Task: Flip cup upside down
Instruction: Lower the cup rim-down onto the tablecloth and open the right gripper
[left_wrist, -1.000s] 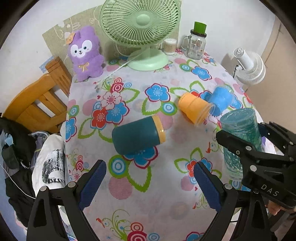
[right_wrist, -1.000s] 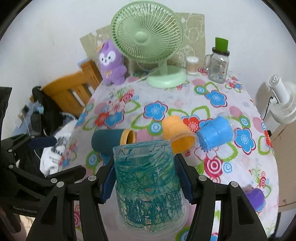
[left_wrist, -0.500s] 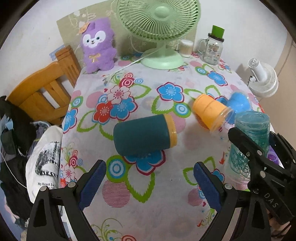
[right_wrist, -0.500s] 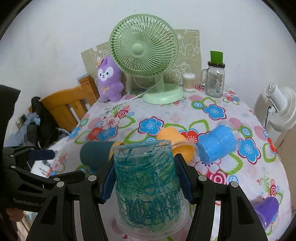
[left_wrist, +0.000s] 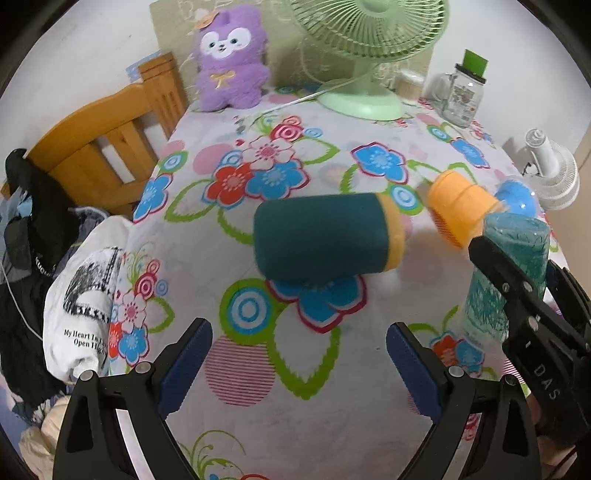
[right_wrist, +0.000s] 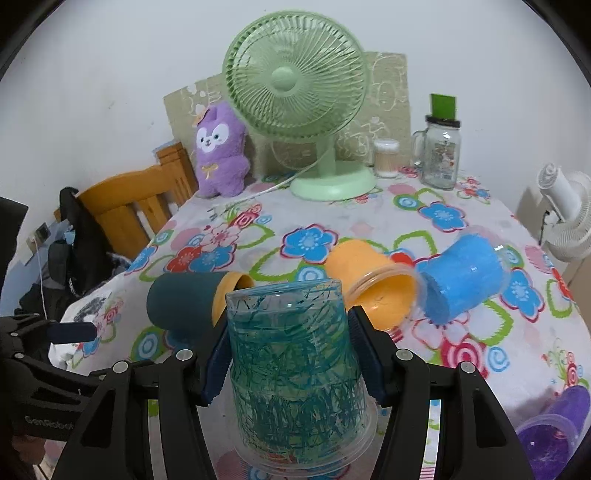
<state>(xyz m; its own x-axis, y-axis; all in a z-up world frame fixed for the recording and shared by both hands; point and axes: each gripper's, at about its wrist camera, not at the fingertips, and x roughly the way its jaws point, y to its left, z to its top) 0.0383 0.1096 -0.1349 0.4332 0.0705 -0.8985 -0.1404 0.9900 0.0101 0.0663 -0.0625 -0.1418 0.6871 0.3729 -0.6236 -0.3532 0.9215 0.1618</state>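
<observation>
A clear cup with teal scribbles (right_wrist: 295, 365) stands rim down on the floral tablecloth (right_wrist: 369, 221), and my right gripper (right_wrist: 290, 363) is shut on its sides. It also shows at the right of the left wrist view (left_wrist: 506, 273). A dark teal cup with an orange rim (left_wrist: 325, 236) lies on its side ahead of my open, empty left gripper (left_wrist: 299, 365). An orange cup (left_wrist: 460, 208) and a blue cup (right_wrist: 461, 280) lie on their sides further right.
A green fan (right_wrist: 295, 85), a purple plush toy (right_wrist: 219, 151), a glass jar (right_wrist: 441, 155) and a small container (right_wrist: 386, 157) stand at the table's back. A purple cup (right_wrist: 554, 439) lies near the front right. A wooden chair (left_wrist: 99, 155) with clothes (left_wrist: 85, 288) stands left. A white fan (right_wrist: 565, 218) is off the right edge.
My left gripper has moved closer to the dark teal cup, which looms larger. My right gripper stays shut on the scribbled cup, and its view has tilted up.
</observation>
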